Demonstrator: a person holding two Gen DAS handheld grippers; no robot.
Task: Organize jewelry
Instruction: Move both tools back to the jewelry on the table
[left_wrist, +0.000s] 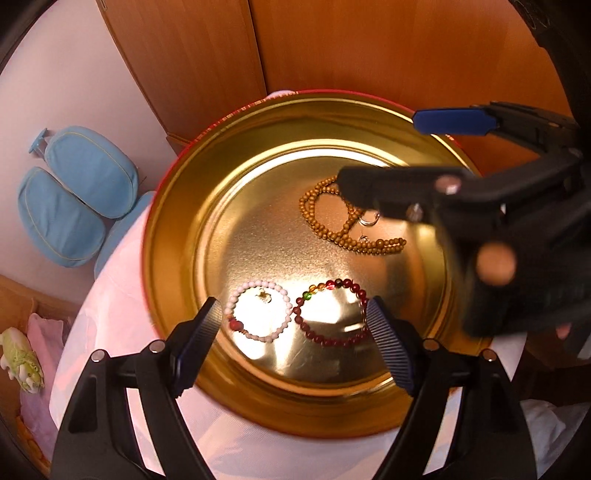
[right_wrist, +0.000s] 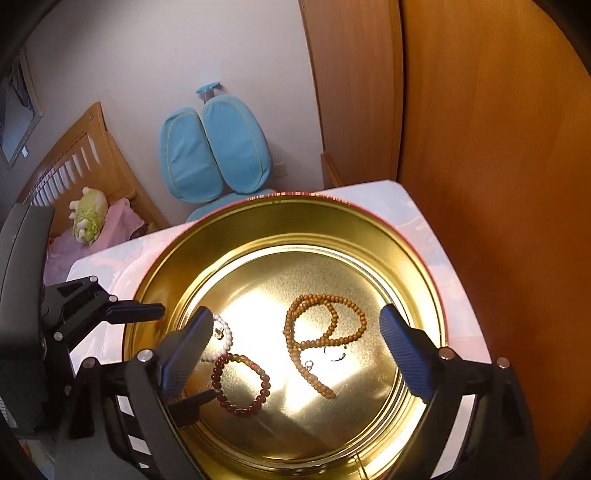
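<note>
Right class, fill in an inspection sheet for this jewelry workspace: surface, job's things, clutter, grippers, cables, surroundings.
Surface: pale pink table bearing a round gold tin.
Job's things: in the tin lie a white bead bracelet, dark red bracelet, tan bead strand and small silver rings.
Clutter: nothing seen.
Grippers: left gripper open; right gripper open; both empty over the tin.
Cables: nothing seen.
Surroundings: blue chair, wooden wardrobe, bed with plush toy.

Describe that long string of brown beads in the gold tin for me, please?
The brown bead strand is a long string of small, round, matte tan beads that look wooden. It lies loose and flat on the floor of the round gold tin, curled into a loop with one tail trailing off. Two small silver rings sit beside it. Neither gripper holds it.
</note>
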